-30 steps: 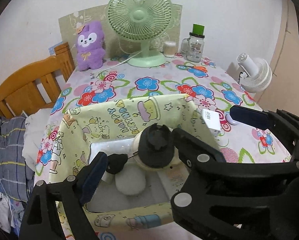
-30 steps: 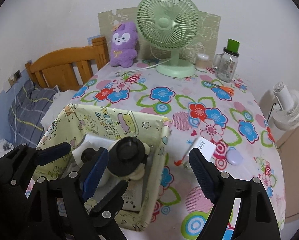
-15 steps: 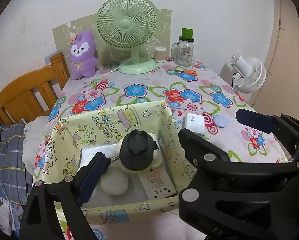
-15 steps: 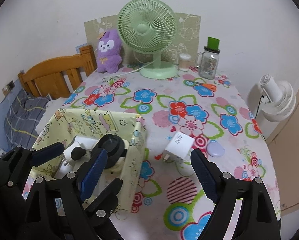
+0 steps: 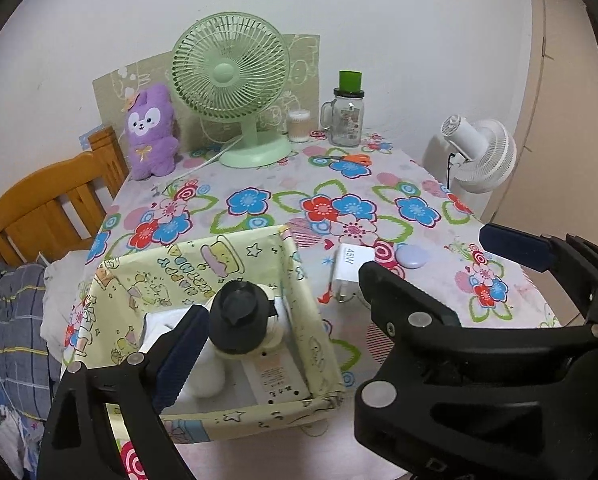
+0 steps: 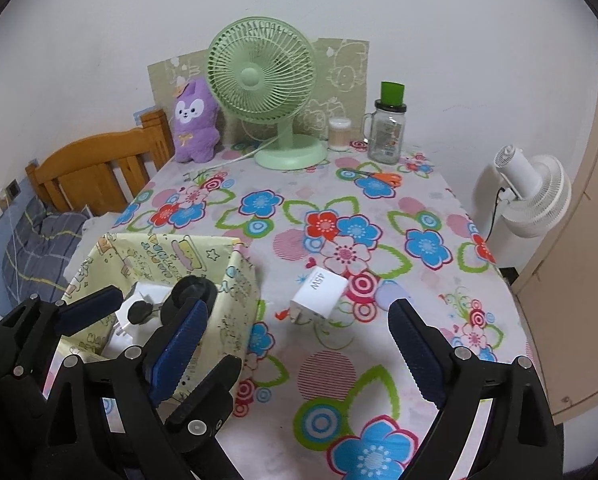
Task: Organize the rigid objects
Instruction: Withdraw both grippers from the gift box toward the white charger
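From the left wrist we see the right gripper (image 5: 423,270) blocking the near right; the yellow fabric bin (image 5: 299,280) holds a black-topped device (image 5: 239,320). From the right wrist, both tongs gape empty, the right gripper's just widening, around the white 45W charger (image 6: 319,286) right of the bin, left gripper (image 6: 155,308) over it.

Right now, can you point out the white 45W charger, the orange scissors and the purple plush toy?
white 45W charger (image 6: 319,293): right wrist view, on its printed face.
orange scissors (image 6: 387,178): right wrist view, on the orange handles.
purple plush toy (image 5: 150,132): left wrist view, on its body.
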`<state>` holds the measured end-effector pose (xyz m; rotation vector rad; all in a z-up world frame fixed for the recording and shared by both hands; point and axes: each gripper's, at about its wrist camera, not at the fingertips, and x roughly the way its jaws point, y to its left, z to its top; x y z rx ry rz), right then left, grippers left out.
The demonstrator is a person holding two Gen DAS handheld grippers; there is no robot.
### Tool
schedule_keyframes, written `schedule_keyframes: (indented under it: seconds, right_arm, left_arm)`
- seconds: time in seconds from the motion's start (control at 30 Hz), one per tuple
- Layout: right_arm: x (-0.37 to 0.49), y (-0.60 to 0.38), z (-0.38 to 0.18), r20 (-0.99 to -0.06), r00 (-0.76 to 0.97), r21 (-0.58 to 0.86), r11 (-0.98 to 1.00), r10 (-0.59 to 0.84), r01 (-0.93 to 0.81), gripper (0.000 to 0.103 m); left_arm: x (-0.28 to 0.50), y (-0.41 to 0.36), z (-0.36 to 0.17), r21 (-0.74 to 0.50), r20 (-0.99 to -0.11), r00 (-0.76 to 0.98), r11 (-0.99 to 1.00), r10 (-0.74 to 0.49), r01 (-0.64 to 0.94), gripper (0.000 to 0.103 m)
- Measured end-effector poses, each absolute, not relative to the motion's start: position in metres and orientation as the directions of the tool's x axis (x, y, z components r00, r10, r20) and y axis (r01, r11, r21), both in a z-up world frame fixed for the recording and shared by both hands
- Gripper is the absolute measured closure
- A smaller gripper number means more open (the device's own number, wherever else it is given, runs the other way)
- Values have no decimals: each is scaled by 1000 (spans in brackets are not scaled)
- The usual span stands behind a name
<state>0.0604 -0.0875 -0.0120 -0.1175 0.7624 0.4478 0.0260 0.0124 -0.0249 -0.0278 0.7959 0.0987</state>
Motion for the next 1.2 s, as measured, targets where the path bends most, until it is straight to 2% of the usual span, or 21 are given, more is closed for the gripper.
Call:
schedule_keyframes:
  seconds: [0.7,1.2]
  right_arm:
    - [68,-134,-2,-671,687,25,935,279,-355,9]
    - [85,-164,-2,-667,705,7,949,240,-316,9]
  left_arm:
    - [43,-24,-19,-28,-720,694,999,0,-30,7]
    - [63,-55,-20,-21,-705,709,1000,-4,-15,7]
